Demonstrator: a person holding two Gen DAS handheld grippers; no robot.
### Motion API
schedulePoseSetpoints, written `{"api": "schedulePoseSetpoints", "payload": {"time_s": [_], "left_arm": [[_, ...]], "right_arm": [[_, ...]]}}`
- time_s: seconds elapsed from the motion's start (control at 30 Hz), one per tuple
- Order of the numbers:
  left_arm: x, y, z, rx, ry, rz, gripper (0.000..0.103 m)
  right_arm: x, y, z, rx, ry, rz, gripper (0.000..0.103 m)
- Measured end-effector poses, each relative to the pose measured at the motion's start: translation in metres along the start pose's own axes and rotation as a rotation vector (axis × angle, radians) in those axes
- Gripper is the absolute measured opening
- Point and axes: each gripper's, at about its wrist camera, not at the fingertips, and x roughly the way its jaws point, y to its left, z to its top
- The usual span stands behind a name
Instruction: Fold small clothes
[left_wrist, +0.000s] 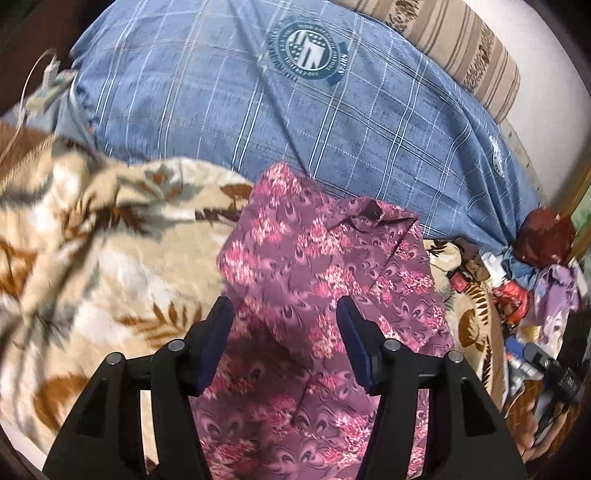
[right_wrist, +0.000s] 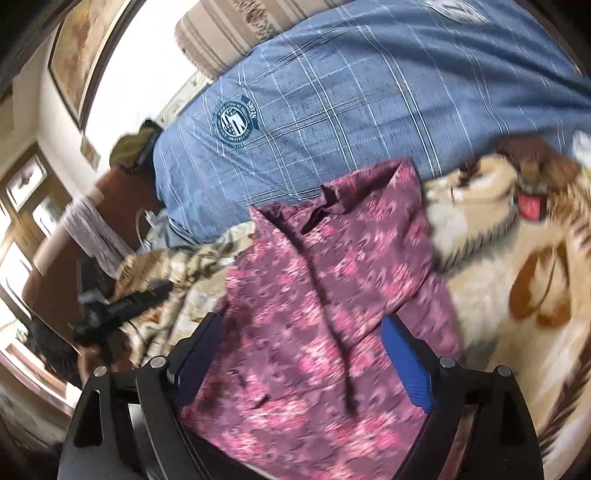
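Observation:
A small purple garment with pink flower print (left_wrist: 317, 280) lies on a beige leaf-pattern blanket (left_wrist: 92, 258). It also shows in the right wrist view (right_wrist: 325, 295), blurred. My left gripper (left_wrist: 284, 310) is open, its jaws wide apart above the garment, with cloth showing between them. My right gripper (right_wrist: 303, 328) is also open, its blue pads (right_wrist: 406, 365) spread over the same garment. Neither gripper pinches the cloth. In the right wrist view the other gripper (right_wrist: 122, 310) shows at the left edge.
A large blue plaid cover with round emblems (left_wrist: 295, 110) lies beyond the garment. A striped pillow (left_wrist: 461, 44) is at the far edge. Clutter of small items and a maroon cloth (left_wrist: 535, 258) sits at the right. A framed picture (right_wrist: 81, 55) hangs on the wall.

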Motion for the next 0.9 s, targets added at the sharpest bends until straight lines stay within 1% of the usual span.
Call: {"api": "schedulePoseSetpoints", "payload": {"time_s": [0.13, 0.23, 0.33, 0.4, 0.5, 0.57, 0.63, 0.7, 0.8, 0.83, 0.9], "left_arm": [[0.023, -0.011, 0.031, 0.058, 0.033, 0.062, 0.058], [0.049, -0.024, 0.051, 0.127, 0.022, 0.155, 0.058], [0.084, -0.033, 0.07, 0.175, 0.063, 0.185, 0.059], [0.11, -0.042, 0.082, 0.25, 0.07, 0.235, 0.059], [0.146, -0.051, 0.1, 0.378, 0.061, 0.299, 0.059], [0.173, -0.057, 0.112, 0.488, 0.067, 0.342, 0.059], [0.193, -0.063, 0.12, 0.592, 0.057, 0.345, 0.059], [0.207, -0.068, 0.124, 0.664, 0.053, 0.331, 0.059], [0.231, -0.069, 0.124, 0.729, 0.138, 0.296, 0.059], [0.235, -0.069, 0.122, 0.754, 0.152, 0.281, 0.059], [0.235, -0.07, 0.117, 0.806, 0.149, 0.246, 0.059]], "right_arm": [[0.017, -0.012, 0.028, -0.048, 0.038, -0.034, 0.089], [0.036, -0.025, 0.053, -0.081, 0.044, -0.055, 0.089], [0.061, -0.039, 0.074, -0.121, 0.055, -0.088, 0.089], [0.081, -0.048, 0.089, -0.178, 0.069, -0.14, 0.089], [0.118, -0.058, 0.11, -0.274, 0.108, -0.157, 0.088], [0.146, -0.062, 0.124, -0.353, 0.135, -0.174, 0.087], [0.166, -0.065, 0.135, -0.389, 0.142, -0.186, 0.087], [0.186, -0.07, 0.147, -0.417, 0.138, -0.192, 0.087], [0.213, -0.07, 0.155, -0.525, 0.164, -0.204, 0.087], [0.221, -0.069, 0.157, -0.549, 0.18, -0.194, 0.086], [0.231, -0.062, 0.159, -0.613, 0.172, -0.218, 0.085]]}}
